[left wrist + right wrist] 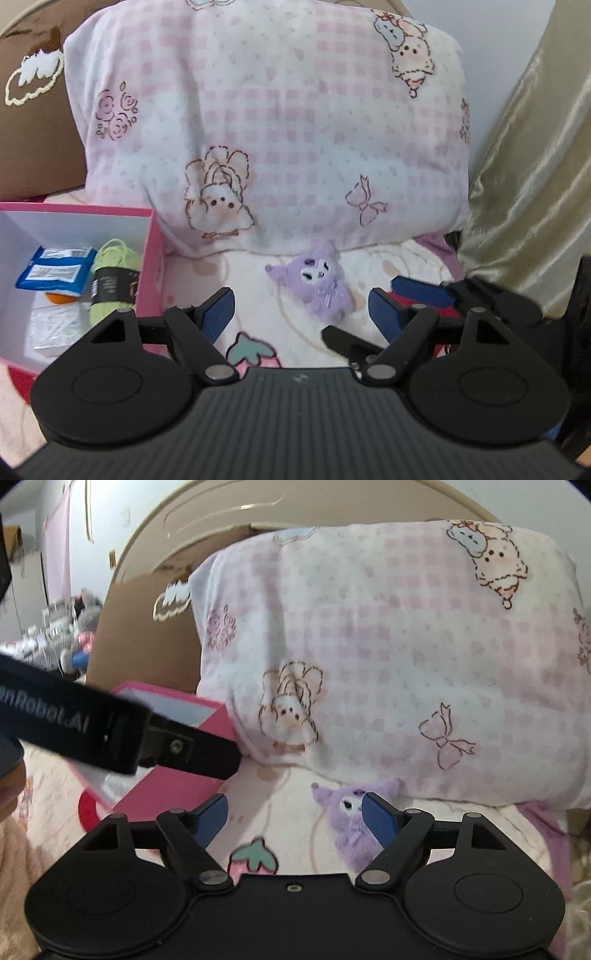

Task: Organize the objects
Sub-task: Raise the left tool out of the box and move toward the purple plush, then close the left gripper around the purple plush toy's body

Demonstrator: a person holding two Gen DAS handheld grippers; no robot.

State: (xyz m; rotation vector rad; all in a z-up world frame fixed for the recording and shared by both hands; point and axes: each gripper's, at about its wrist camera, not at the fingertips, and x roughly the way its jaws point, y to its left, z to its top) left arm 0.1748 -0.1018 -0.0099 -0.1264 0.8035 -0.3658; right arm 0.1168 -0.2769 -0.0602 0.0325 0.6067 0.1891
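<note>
A small purple plush toy (317, 286) lies on the pink-and-white blanket at the foot of a big checked pillow (273, 122). My left gripper (301, 314) stands open just short of the toy, which lies ahead of the gap between the jaws, untouched. My right gripper (295, 821) is open too. Its right finger (380, 823) covers part of the plush toy (345, 825), without a grip on it. In the left wrist view a blue finger (421, 290) of the right gripper shows close to the toy's right.
An open pink box (149, 258) stands to the left, holding blue packets (55, 271), a green yarn skein (112, 284) and a white packet (55, 325). A brown cushion (33, 122) leans at the back left, a shiny gold fabric (532, 184) at the right. The left gripper's black finger (195, 753) crosses the pink box (177, 786).
</note>
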